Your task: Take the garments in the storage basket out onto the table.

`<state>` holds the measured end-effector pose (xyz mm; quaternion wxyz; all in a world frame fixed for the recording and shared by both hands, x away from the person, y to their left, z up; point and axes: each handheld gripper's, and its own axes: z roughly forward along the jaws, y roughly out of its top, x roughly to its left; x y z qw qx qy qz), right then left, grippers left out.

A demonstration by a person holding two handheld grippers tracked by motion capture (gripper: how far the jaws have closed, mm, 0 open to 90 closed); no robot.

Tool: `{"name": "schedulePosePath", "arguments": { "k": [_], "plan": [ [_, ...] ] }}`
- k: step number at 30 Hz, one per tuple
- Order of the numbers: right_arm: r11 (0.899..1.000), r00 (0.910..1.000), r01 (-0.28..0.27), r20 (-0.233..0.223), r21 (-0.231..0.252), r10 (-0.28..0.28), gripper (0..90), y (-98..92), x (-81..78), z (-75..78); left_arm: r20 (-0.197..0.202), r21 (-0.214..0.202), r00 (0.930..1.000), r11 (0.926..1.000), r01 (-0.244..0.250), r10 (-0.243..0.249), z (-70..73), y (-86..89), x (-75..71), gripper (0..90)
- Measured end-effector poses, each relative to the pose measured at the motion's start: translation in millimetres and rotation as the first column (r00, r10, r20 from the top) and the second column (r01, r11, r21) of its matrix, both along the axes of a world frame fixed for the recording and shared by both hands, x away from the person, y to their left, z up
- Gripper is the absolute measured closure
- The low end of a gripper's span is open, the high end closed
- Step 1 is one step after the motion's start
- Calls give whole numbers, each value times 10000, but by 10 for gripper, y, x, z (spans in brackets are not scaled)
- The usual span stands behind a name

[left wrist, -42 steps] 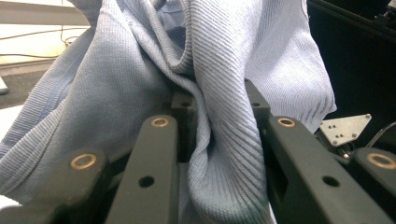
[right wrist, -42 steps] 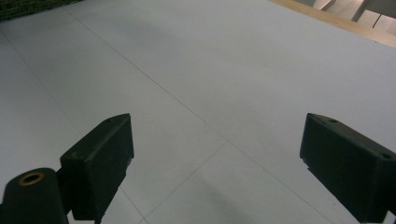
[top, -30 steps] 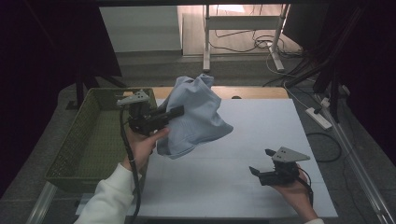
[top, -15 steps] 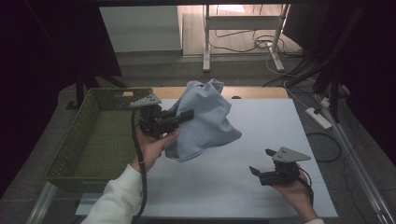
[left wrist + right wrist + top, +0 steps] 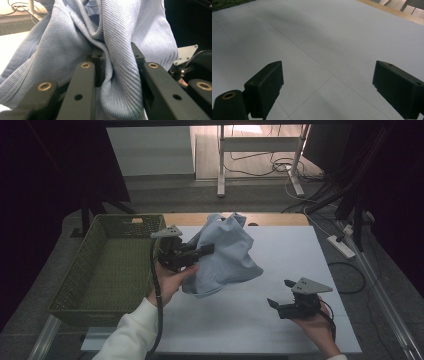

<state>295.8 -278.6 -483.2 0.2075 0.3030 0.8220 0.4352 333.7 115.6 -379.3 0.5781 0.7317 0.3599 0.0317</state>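
So the left gripper (image 5: pixel 207 251) has its jaws clamped on a bunched fold of a light blue ribbed garment (image 5: pixel 227 252). In the left gripper view you can see the fabric (image 5: pixel 117 75) pinched right between the two black jaws, with the rest of it billowing up and out past them. From the high view the garment hangs off the gripper above the white table top (image 5: pixel 280 325), roughly over the middle of its far half, closer to the left edge than the right. Its lower hem looks very close to the surface, but I can't tell whether it actually touches.

The right gripper (image 5: pixel 278 295) sits low near the front right corner of the table, well apart from the cloth. Its jaws are spread wide with nothing between them, just bare white table (image 5: pixel 317 50).

A green woven basket (image 5: pixel 80 285) sits just beside the table's left edge.
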Motion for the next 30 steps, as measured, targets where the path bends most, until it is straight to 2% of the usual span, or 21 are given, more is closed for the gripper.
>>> {"name": "schedulePosePath", "arguments": {
  "k": [9, 18, 30],
  "plan": [
    [10000, 10000, -4, -5, -33, 4, 101, -3, -3, 3, -335, 271, 9993, 9995, 156, -147, -174, -89, 19, 735],
    [10000, 10000, -3, 0, 16, 3, 101, -8, -8, 9, -780, 564, 9966, 9979, 325, -281, -418, -202, 44, 735],
    [10000, 10000, 20, 7, 61, -20, 101, -24, -12, 5, -1023, 870, 9937, 9948, 538, -448, -550, -366, 96, 734]
  ]
}}
